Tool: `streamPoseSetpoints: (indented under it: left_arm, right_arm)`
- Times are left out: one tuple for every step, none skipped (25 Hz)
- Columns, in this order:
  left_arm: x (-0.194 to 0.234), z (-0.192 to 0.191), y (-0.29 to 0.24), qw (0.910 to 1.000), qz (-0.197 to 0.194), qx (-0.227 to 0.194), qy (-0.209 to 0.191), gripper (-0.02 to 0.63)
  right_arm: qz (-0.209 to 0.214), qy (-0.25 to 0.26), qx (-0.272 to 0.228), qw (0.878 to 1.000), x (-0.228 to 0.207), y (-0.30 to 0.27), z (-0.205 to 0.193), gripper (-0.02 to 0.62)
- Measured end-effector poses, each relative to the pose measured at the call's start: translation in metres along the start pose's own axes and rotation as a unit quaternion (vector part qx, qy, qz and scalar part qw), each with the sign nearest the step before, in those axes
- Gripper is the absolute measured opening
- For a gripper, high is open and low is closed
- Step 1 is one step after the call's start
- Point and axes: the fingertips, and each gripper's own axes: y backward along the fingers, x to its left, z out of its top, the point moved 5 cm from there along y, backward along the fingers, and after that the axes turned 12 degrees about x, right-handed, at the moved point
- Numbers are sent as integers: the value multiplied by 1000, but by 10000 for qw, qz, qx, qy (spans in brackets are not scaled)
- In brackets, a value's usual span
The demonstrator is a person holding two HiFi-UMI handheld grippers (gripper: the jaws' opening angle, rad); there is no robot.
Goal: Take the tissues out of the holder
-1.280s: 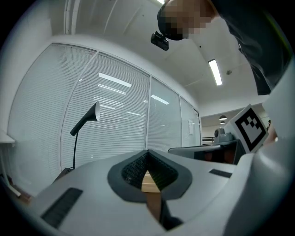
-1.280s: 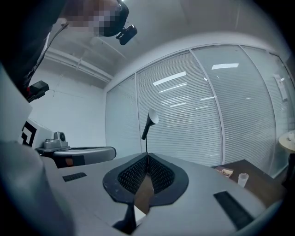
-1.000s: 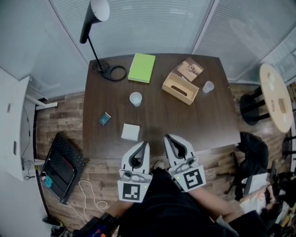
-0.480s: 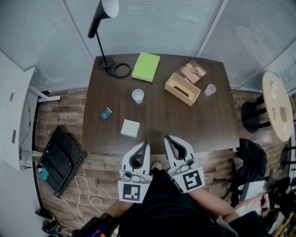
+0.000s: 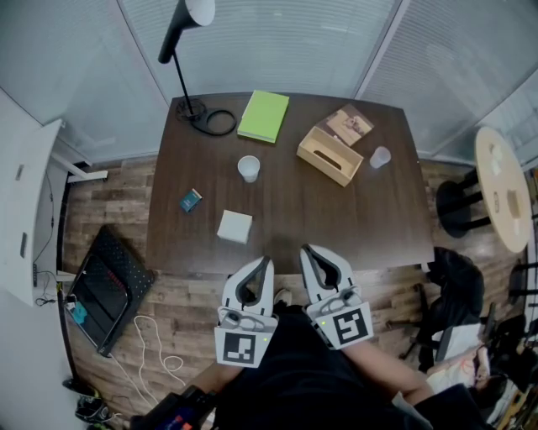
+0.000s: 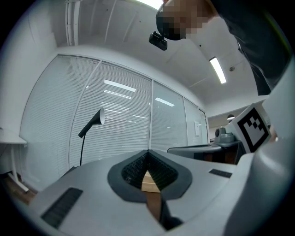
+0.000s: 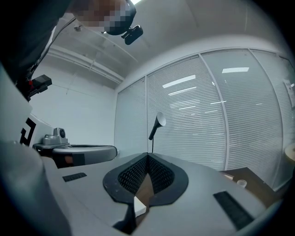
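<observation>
The wooden tissue holder (image 5: pixel 329 156) lies on the far right part of the dark table (image 5: pixel 361 227), its slot facing up; no tissue shows in it from here. My left gripper (image 5: pixel 266 262) and right gripper (image 5: pixel 307 250) hang side by side just off the table's near edge, both shut and empty, far from the holder. In the left gripper view the jaws (image 6: pixel 148 151) meet at the tip, with a sliver of the holder (image 6: pixel 148 182) behind them. In the right gripper view the jaws (image 7: pixel 148 154) also meet.
On the table are a white pad (image 5: pixel 234 226), a white cup (image 5: pixel 248 168), a small blue box (image 5: pixel 190 200), a green book (image 5: pixel 263 116), a clear cup (image 5: pixel 380 157), a brown card (image 5: pixel 350 124) and a black lamp (image 5: pixel 187 25). A round side table (image 5: pixel 503 180) stands at the right.
The head view has swung a little, so the table sits slightly differently in the picture. Both grippers stay shut and side by side at the near edge.
</observation>
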Motion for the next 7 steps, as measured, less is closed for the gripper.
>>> streamPoseSetpoints:
  left_arm:
    - [-1, -1, 1, 10000, -6, 8, 15, -3]
    - [-1, -3, 2, 10000, -9, 14, 16, -3]
    - [-2, -4, 2, 10000, -13, 23, 5, -3]
    - [-3, -5, 2, 10000, -18, 35, -11, -3]
    - [-3, -5, 2, 10000, -24, 36, -24, -3]
    - [-4, -5, 1, 10000, -29, 28, -33, -3]
    - [-5, -5, 0, 10000, -35, 17, -40, -3]
  right_arm:
    - [-16, -6, 0, 10000, 0, 2, -1, 11]
    - [-23, -3, -2, 10000, 0, 3, -2, 11]
    - [-25, 3, -2, 10000, 0, 4, -3, 11]
    - [-25, 7, 4, 10000, 1, 5, -4, 11]
    - [-25, 7, 15, 10000, 1, 5, -5, 11]
    - [-25, 7, 24, 10000, 0, 6, -5, 11]
    - [-26, 7, 33, 10000, 0, 6, -6, 11]
